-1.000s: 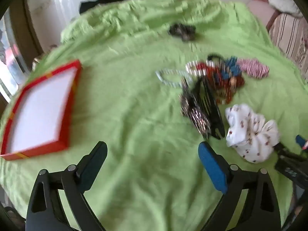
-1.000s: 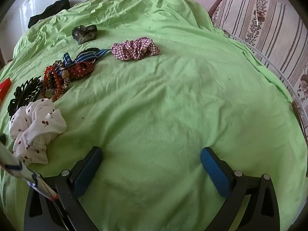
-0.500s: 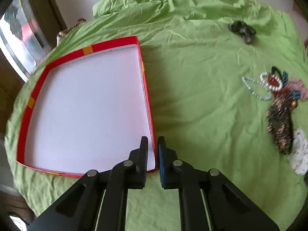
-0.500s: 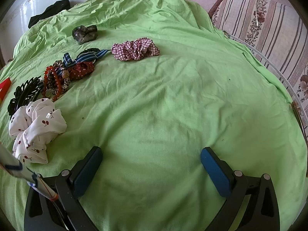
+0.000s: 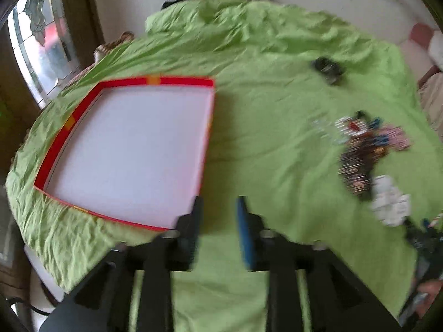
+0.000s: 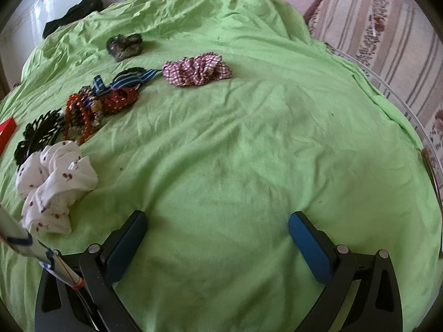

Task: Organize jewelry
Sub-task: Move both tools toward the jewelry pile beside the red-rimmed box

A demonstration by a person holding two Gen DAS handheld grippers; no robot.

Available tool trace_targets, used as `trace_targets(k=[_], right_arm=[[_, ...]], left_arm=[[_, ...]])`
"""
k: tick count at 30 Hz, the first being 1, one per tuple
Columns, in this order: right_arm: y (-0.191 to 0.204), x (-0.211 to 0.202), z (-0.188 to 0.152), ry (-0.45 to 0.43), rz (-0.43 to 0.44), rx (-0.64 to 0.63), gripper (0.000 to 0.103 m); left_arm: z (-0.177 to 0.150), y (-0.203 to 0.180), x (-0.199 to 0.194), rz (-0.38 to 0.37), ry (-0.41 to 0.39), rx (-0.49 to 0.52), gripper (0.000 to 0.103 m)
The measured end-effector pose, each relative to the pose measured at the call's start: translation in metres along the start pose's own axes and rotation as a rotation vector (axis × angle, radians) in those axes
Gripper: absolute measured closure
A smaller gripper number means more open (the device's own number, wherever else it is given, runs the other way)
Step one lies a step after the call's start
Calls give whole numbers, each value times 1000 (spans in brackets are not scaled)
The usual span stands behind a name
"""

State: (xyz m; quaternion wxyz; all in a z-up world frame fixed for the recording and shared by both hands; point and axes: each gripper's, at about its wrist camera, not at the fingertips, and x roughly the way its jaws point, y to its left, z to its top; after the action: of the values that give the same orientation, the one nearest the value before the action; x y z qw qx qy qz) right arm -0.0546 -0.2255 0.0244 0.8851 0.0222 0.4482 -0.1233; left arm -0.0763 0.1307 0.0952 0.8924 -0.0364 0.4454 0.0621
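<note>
While our left tongs (image 5: pixel 218 215) hover low over the green sheet (image 5: pixel 277 166), their fingers stand narrowly apart with nothing between them, just beside the near right corner of the red-rimmed tray (image 5: pixel 55 144). That tray lies flat on the left of the surface, white inside, its long axis running from near to far and leaning a little toward the right. The left view is blurred, so we cannot tell whether the left finger touches the tray rim.

Our right tongs (image 6: pixel 217 229) are spread wide and hold nothing, pointing away from us over bare sheet, level and low.

Off to their left, the jewelry lies in a loose line running from near left to far right: a white cherry-print scrunchie (image 6: pixel 55 185) nearest, then a black filigree hair clip (image 6: pixel 38 135), an orange bead bracelet (image 6: pixel 76 113) touching a dark red dotted scrunchie (image 6: pixel 119 99), a blue striped ribbon (image 6: pixel 130 80), and a pink checked scrunchie (image 6: pixel 196 69). A dark mottled scrunchie (image 6: pixel 124 45) sits apart, farther back. A striped sofa (image 6: pixel 387 41) stands at the far right.
</note>
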Motion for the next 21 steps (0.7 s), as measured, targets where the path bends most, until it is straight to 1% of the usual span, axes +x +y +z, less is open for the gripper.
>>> trace_targets(k=[1, 2, 3, 5, 8, 10, 11, 12, 14, 17, 21], right_arm=[[1, -6, 0, 2, 1, -21, 5], [1, -13, -1, -12, -1, -29, 14], [2, -23, -3, -40, -9, -32, 18], [3, -45, -9, -100, -4, -21, 18], [2, -67, -15, -144, 13, 1, 19], [-1, -81, -20, -168, 31, 27, 26], [-2, -86, -21, -163, 43, 37, 29], [-3, -89, -21, -158, 51, 44, 29], [-4, -97, -21, -159, 55, 57, 29], [-3, -106, -25, -176, 30, 57, 29], [0, -109, -30, -159, 29, 41, 28]], left_arm=[[2, -6, -7, -13, -13, 5, 49], [6, -15, -15, -26, -28, 14, 41], [5, -23, -21, -35, -41, 19, 39], [1, -38, -31, -58, -49, 28, 36], [-10, -54, -37, -112, -37, 38, 35], [-17, -66, -39, -128, -29, 60, 30], [-23, -68, -41, -139, -31, 78, 24], [-25, -72, -43, -142, -32, 85, 21], [-34, -82, -47, -149, -43, 102, 19], [-42, -91, -54, -137, -62, 144, 15], [-48, -100, -59, -123, -78, 177, 15]])
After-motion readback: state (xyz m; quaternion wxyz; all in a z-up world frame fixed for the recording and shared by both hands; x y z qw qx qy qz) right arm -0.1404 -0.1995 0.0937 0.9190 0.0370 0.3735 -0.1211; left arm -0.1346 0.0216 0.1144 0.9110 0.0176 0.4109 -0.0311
